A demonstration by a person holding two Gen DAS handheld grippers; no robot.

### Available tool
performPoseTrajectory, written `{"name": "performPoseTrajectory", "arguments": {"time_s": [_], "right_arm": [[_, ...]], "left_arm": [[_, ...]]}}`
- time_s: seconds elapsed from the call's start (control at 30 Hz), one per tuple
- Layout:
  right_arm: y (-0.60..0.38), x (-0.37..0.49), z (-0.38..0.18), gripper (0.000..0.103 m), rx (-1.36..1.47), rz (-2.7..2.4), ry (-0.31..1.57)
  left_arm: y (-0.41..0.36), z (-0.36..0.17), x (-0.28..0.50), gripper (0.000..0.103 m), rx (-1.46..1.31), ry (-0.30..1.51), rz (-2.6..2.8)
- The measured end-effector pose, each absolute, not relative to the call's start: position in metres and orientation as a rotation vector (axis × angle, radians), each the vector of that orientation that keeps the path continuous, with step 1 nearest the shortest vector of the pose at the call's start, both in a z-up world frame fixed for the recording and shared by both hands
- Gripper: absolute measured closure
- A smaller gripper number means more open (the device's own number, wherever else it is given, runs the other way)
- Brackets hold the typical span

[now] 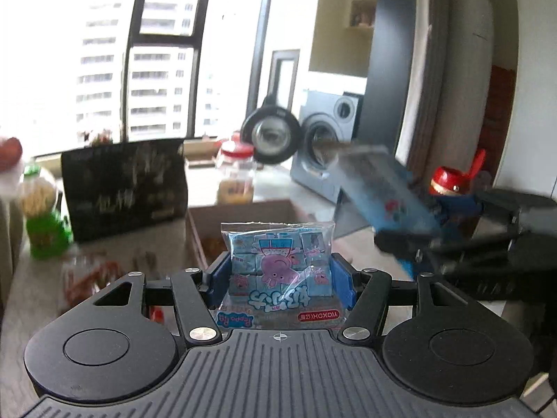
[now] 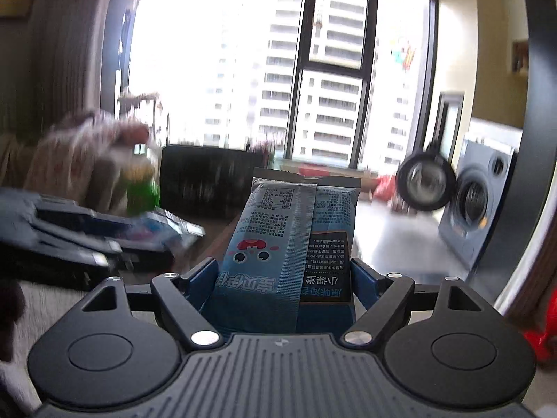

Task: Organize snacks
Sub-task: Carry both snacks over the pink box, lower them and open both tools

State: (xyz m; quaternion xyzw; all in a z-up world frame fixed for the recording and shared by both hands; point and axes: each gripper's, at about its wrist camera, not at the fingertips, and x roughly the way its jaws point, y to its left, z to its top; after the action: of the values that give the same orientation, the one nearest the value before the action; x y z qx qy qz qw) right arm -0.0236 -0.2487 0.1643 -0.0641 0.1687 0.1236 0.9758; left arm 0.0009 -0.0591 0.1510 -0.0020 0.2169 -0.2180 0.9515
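I am looking across a table [image 1: 28, 278] that is carrying most of the snacks, and I am working down from its biggest things. A tall black printed carton [image 1: 123, 188] is standing at the far side near the window, too blurred for me to say what is in it. Just beside it, toward the middle, an open cardboard box [image 1: 240, 216] is sitting with orange-wrapped items showing in its near corner; I am judging this to be the place where the snacks are being gathered, since both packets are being carried at its level or above it. To the left, a green-based clear jar [image 1: 40, 209] is holding pale sticks, and a red-lidded jar [image 1: 236, 170] further back is holding something tan. My right hand-held gripper [image 2: 283, 278] is clamped on a tall light-blue seaweed snack packet [image 2: 296, 237], gripping its lower part so the packet is standing upright with its back seam facing me. My left hand-held gripper [image 1: 282, 275] is clamped on a small clear bag of blue-wrapped candies [image 1: 280, 264] bearing a pink cartoon figure, pinched across its width so the loose bag is not sagging. Both packets are being held off the table, clear of the clutter, with the box ahead and below.
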Motion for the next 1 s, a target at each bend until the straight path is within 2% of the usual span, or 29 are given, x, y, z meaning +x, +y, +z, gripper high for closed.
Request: {"name": "performPoseTrajectory", "arguments": {"time_s": [0.23, 0.63, 0.83, 1.0], "right_arm": [[-0.255, 0.022, 0.192, 0.022, -0.121, 0.254, 0.331], [-0.283, 0.137, 0.131, 0.022, -0.114, 0.162, 0.519], [-0.276, 0.169, 0.105, 0.022, -0.047, 0.204, 0.610], [-0.266, 0.194, 0.093, 0.021, 0.079, 0.287, 0.679]], "left_arm": [[-0.079, 0.148, 0.051, 0.037, 0.007, 0.464, -0.448], [-0.131, 0.064, 0.187, 0.037, -0.004, 0.705, -0.521], [-0.129, 0.051, 0.192, 0.035, -0.005, 0.712, -0.563], [-0.107, 0.065, 0.169, 0.039, 0.001, 0.618, -0.614]]}}
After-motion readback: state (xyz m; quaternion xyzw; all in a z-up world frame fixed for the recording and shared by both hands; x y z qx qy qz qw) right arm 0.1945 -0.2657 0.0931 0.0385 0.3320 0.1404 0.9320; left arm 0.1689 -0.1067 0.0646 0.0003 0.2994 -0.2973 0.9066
